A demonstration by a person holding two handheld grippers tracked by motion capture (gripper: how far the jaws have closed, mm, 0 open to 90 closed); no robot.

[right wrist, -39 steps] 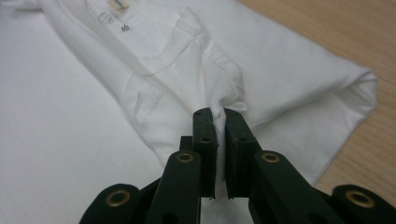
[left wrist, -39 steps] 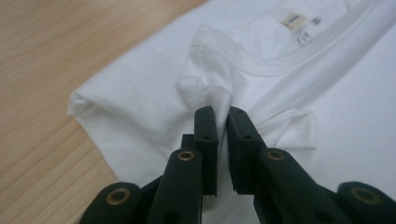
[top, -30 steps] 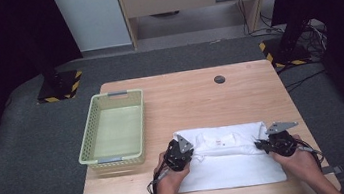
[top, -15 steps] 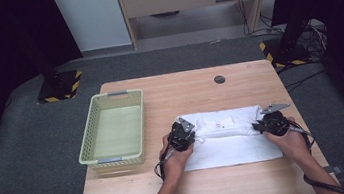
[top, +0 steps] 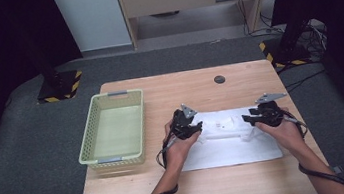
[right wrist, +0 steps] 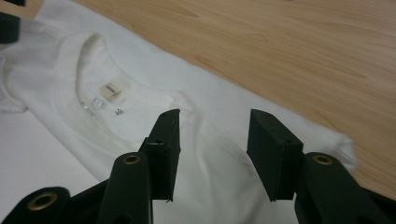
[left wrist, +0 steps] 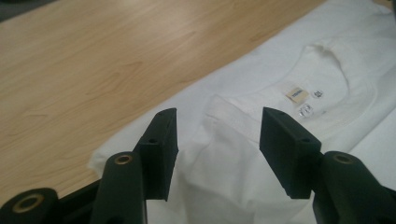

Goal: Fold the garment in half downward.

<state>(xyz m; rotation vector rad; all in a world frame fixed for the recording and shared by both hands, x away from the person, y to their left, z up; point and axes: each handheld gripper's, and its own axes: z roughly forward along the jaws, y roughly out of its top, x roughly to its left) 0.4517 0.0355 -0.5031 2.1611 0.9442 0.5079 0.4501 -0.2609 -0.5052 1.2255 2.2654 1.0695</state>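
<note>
Writing on the small tan label point(left wrist: 295, 94) inside the collar is too small to read; round printed marks sit just beside it, equally illegible. The label belongs to a white T-shirt point(top: 231, 142) lying folded on the wooden bench point(top: 199, 91), toward the near right part, with its long axis running left to right across the bench and the collar point(right wrist: 88, 70) along the far edge, about midway.

The left gripper point(top: 187, 127) hangs over the shirt's left end and the right gripper point(top: 258, 117) over its right end. Both have just been opening their jaws, which now stand apart above the cloth without pressing it.

From the high view come things the gripper views leave out: a pale green basket point(top: 117, 157) well to the left of the shirt and a small dark disc point(top: 219, 79) near the bench's far edge. The gripper views alone give the collar's ribbing, the label and the folded shoulder under each pair of jaws.
</note>
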